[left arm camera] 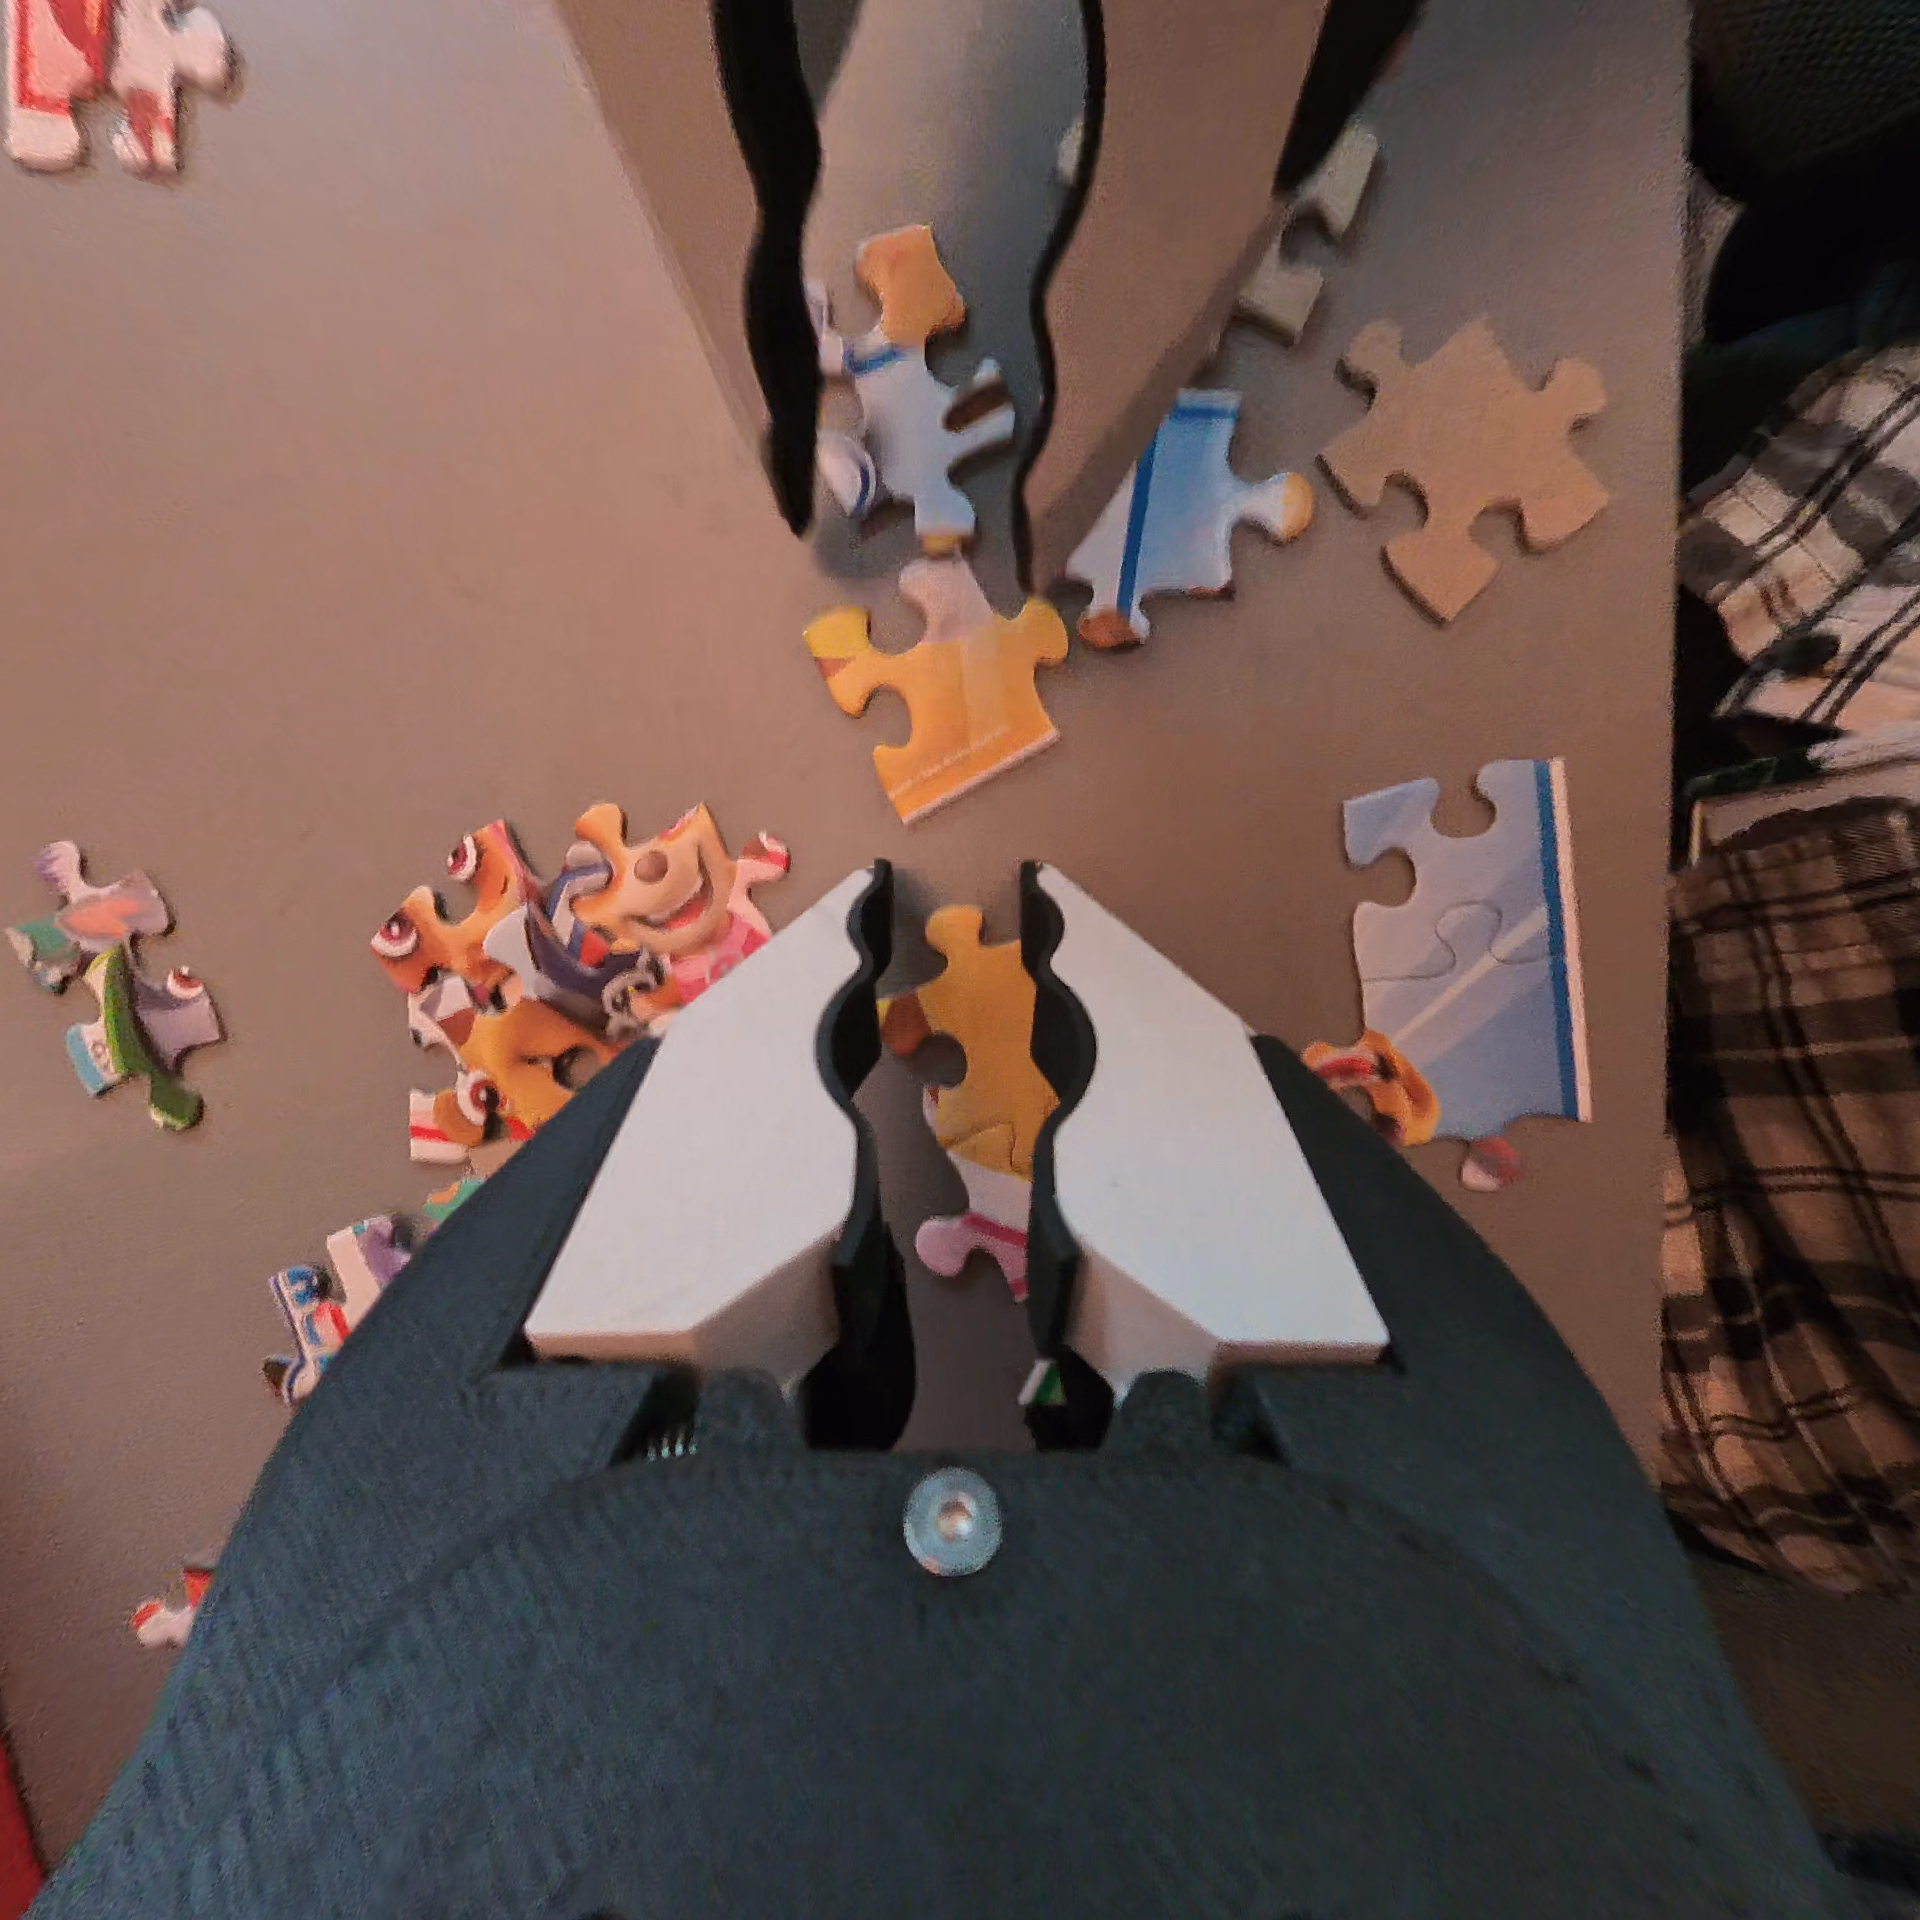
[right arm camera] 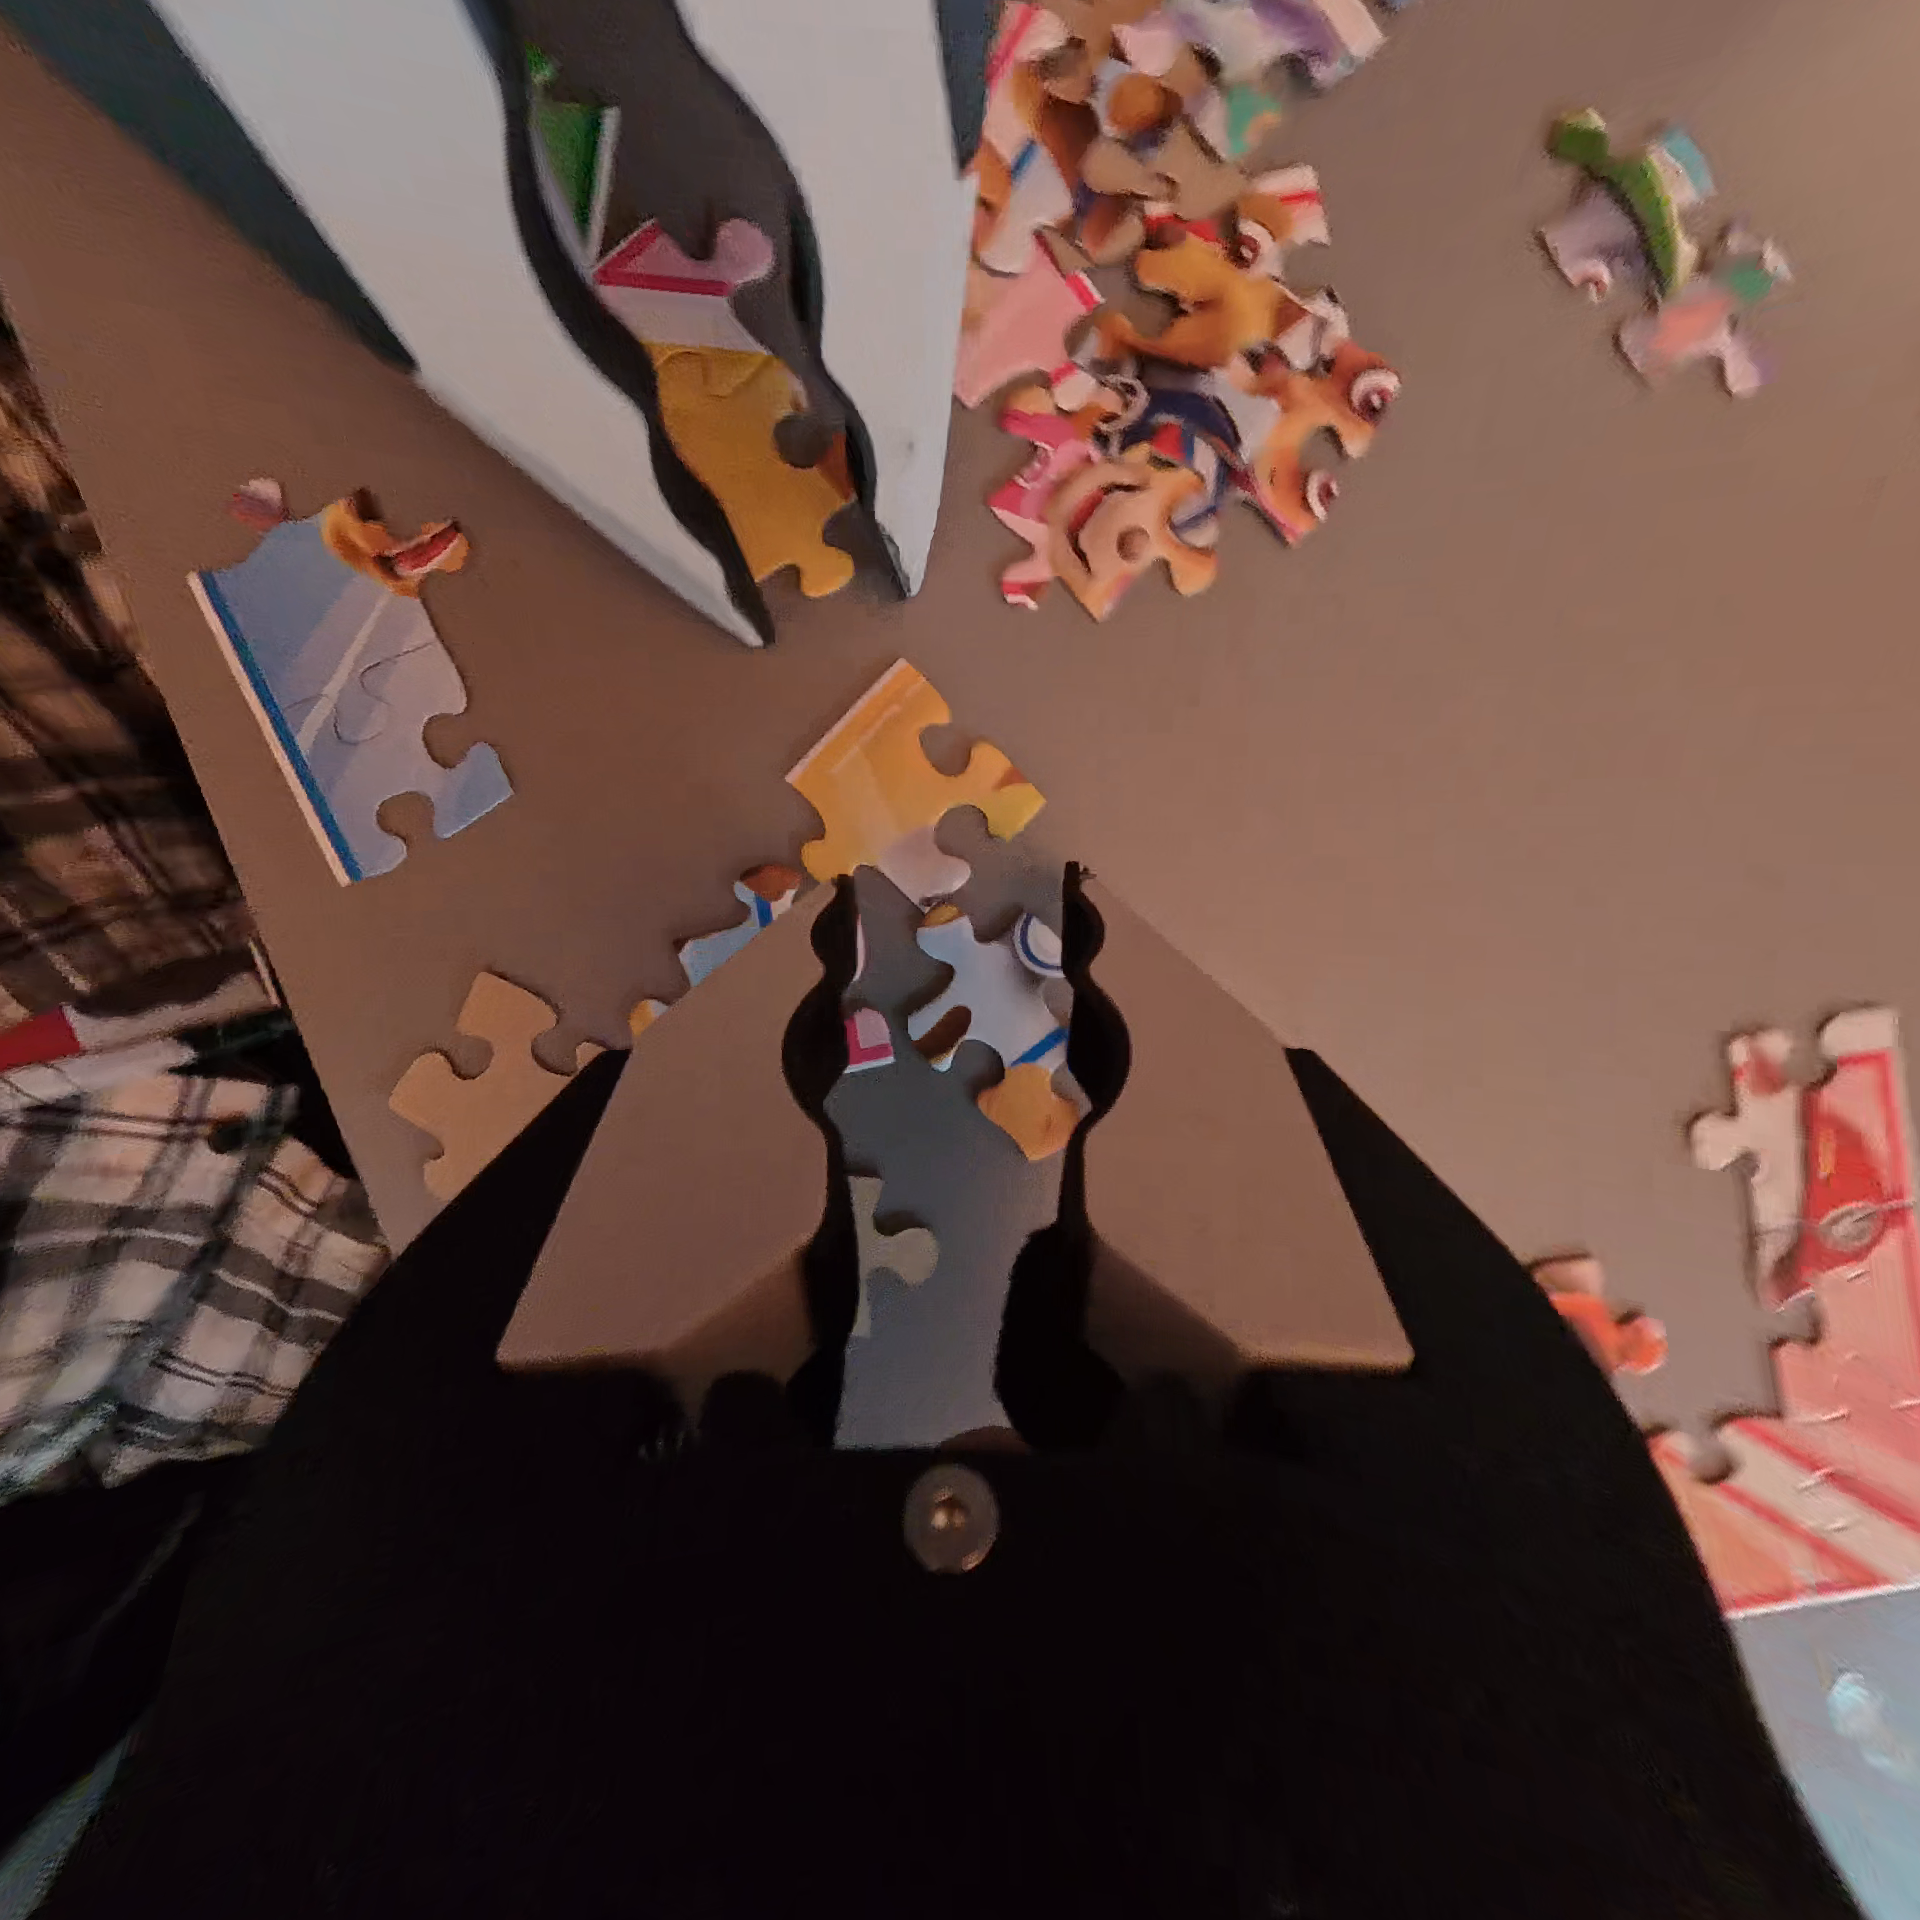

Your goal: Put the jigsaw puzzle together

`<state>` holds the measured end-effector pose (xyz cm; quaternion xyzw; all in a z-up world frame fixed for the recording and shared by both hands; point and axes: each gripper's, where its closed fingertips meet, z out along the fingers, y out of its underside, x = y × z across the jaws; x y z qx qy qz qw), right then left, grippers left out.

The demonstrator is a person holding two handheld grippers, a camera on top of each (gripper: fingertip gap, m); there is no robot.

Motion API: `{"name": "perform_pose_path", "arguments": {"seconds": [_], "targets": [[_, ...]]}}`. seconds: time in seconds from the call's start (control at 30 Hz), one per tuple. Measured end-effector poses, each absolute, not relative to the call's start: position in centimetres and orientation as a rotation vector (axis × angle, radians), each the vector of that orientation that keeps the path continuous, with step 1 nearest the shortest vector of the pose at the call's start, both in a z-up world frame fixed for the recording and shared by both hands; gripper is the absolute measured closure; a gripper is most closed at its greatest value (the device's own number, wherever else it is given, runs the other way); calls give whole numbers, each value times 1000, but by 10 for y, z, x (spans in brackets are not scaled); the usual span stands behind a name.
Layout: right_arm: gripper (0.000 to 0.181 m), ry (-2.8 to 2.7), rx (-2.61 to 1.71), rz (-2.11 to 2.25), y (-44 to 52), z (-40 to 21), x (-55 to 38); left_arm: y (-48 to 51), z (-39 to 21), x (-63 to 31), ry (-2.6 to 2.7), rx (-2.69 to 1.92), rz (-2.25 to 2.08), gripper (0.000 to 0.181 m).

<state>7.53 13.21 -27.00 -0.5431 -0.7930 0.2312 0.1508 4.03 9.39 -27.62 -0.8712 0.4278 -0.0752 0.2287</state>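
Note:
My left gripper [left arm camera: 956, 873] is shut on a yellow, white and pink puzzle piece [left arm camera: 987, 1039], which fills the narrow gap between its jaws just above the brown table [left arm camera: 416, 520]. The gripper [right arm camera: 831, 608] and its piece [right arm camera: 738, 426] also show in the right wrist view. My right gripper [right arm camera: 961, 881] is open, its jaws down on either side of a white, blue and orange piece [right arm camera: 997, 1018] lying on the table. A yellow edge piece [left arm camera: 956, 707] lies between the two grippers. A blue joined pair [left arm camera: 1475, 956] lies to the right of my left gripper.
A pile of loose pieces [left arm camera: 561, 977] lies left of my left gripper. A face-down brown piece [left arm camera: 1465, 457] and a blue piece [left arm camera: 1174, 509] lie near the table's right edge [left arm camera: 1673, 623], with plaid cloth [left arm camera: 1808, 1039] beyond. A joined red section [right arm camera: 1829, 1403] lies by my right gripper. The gap from one gripper's tips to the other's is roughly 6 centimetres.

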Motion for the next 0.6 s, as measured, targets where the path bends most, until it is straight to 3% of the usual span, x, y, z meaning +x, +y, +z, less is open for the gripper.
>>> {"name": "perform_pose_path", "arguments": {"seconds": [0.23, 0.37, 0.5, 0.6], "targets": [[158, -2243, -1571, 731, 123, -275, 76, 97, -277, 51, 1132, -2411, -243, 162], [170, -2232, -1544, 758, 122, -275, 71, 89, -276, 64, 1163, -2392, -279, 175], [171, -2258, -1511, 752, 122, -274, 71, 86, -276, 67, 1153, -2383, -297, 176], [172, -2291, -1453, 751, 121, -274, 70, 91, -271, 58, 1073, -2379, -269, 165]]}}
